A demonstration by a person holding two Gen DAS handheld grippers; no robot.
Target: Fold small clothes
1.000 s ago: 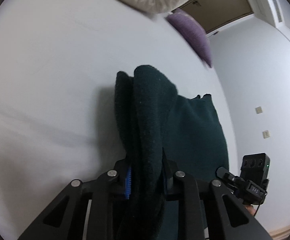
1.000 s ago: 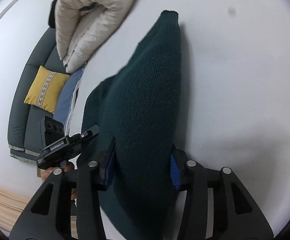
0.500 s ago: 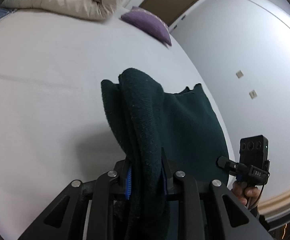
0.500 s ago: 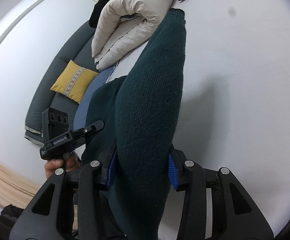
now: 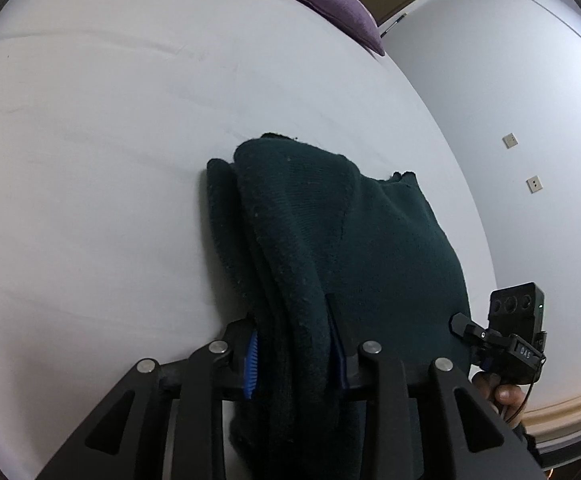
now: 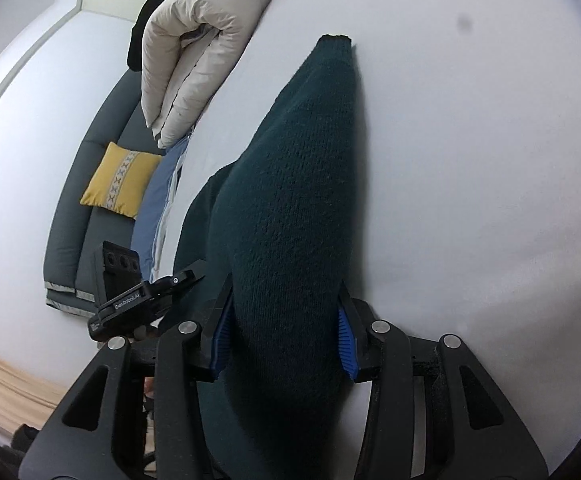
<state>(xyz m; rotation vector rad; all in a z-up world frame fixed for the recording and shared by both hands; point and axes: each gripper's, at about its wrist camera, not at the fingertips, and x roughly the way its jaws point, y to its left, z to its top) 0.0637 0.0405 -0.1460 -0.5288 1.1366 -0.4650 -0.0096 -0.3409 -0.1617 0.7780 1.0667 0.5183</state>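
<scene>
A dark green knitted garment (image 5: 330, 240) lies bunched on the white bed sheet (image 5: 90, 160). My left gripper (image 5: 294, 352) is shut on one thick folded edge of it, low over the sheet. My right gripper (image 6: 284, 340) is shut on the other edge of the garment (image 6: 290, 200), which stretches away from the jaws to a cuff-like end. Each gripper shows in the other's view: the right gripper (image 5: 514, 340) at the lower right, the left gripper (image 6: 138, 292) at the lower left.
A folded cream duvet (image 6: 186, 52) lies at the far end of the bed. A purple pillow (image 5: 334, 4) sits by it. A grey sofa with a yellow cushion (image 6: 120, 178) stands beside the bed. A wall with sockets (image 5: 510, 140) is close on the right.
Both grippers have come down with the garment. It hung lifted half a second ago and now rests lower, spread on the sheet.
</scene>
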